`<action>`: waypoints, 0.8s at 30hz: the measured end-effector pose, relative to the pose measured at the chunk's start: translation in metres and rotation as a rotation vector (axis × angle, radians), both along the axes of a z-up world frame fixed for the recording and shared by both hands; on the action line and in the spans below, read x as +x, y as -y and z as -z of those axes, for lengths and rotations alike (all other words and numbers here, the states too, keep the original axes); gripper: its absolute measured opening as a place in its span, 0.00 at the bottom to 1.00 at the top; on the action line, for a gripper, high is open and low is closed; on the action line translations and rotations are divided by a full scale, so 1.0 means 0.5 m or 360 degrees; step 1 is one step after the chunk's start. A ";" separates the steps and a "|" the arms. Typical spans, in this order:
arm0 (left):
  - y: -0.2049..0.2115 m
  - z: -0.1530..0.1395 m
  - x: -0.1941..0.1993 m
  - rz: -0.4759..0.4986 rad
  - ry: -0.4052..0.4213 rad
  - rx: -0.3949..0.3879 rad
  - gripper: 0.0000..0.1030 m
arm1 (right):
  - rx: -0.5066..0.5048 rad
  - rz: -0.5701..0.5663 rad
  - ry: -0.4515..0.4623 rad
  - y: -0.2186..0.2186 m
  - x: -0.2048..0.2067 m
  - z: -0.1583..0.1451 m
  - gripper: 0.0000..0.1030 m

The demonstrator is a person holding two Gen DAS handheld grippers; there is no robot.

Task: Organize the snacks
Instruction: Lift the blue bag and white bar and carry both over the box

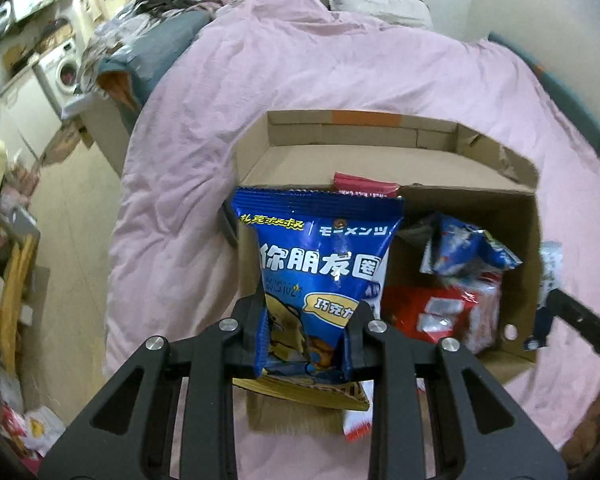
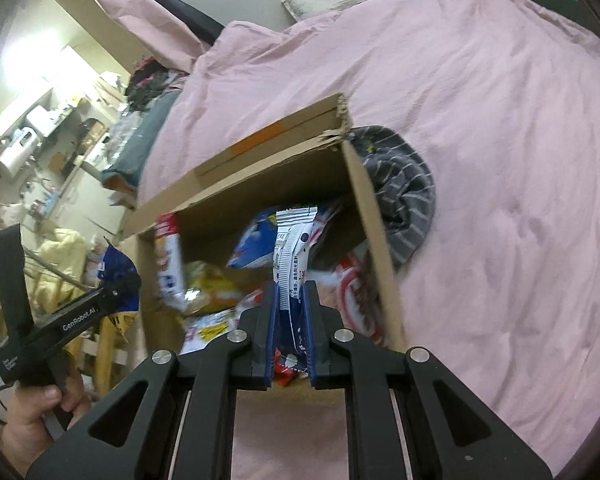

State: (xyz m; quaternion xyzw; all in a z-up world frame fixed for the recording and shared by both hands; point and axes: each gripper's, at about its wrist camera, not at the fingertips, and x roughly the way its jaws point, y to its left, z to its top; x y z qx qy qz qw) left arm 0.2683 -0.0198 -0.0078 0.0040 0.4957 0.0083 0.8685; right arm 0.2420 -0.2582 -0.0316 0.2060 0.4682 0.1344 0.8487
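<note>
Right up close, the left gripper (image 1: 306, 330) is clamping its jaws on the bottom end of a blue snack bag (image 1: 320, 268), which is standing upright and hanging over the near edge of the cardboard box (image 1: 380, 160). The right gripper (image 2: 290, 324) is pinching a slim white-and-blue packet (image 2: 290, 256) edge-on, jaws nearly together on it, pointing into the same box. Inside, a red pack (image 1: 440, 312), another blue bag (image 1: 464, 248) and some yellow ones (image 2: 208, 284) are lying in a loose heap. The box is sitting on a soft pink duvet (image 1: 340, 60), with a grey striped cloth (image 2: 404, 188) just beside its far corner.

My worry: both grips are only on thin ends, so the puffy bag could be slipping or swinging out. The box on squishy bedding could also tip if bumped, and the two grippers are crowding one opening.
</note>
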 end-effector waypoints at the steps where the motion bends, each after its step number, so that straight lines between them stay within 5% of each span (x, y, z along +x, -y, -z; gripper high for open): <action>1: 0.006 0.013 0.009 0.0013 -0.0016 0.0008 0.23 | -0.0015 0.0019 -0.0005 0.002 0.004 0.005 0.12; 5: 0.010 0.057 0.038 0.0022 -0.0083 -0.0029 0.23 | -0.0028 0.0050 -0.0007 0.006 0.017 0.010 0.12; 9: 0.011 0.087 0.050 0.0121 -0.0185 -0.0246 0.23 | -0.0089 0.0101 0.0005 0.008 0.019 0.011 0.12; 24: 0.042 0.086 0.046 0.0153 -0.0205 -0.0318 0.23 | -0.0123 0.0045 -0.0081 -0.020 0.024 0.045 0.12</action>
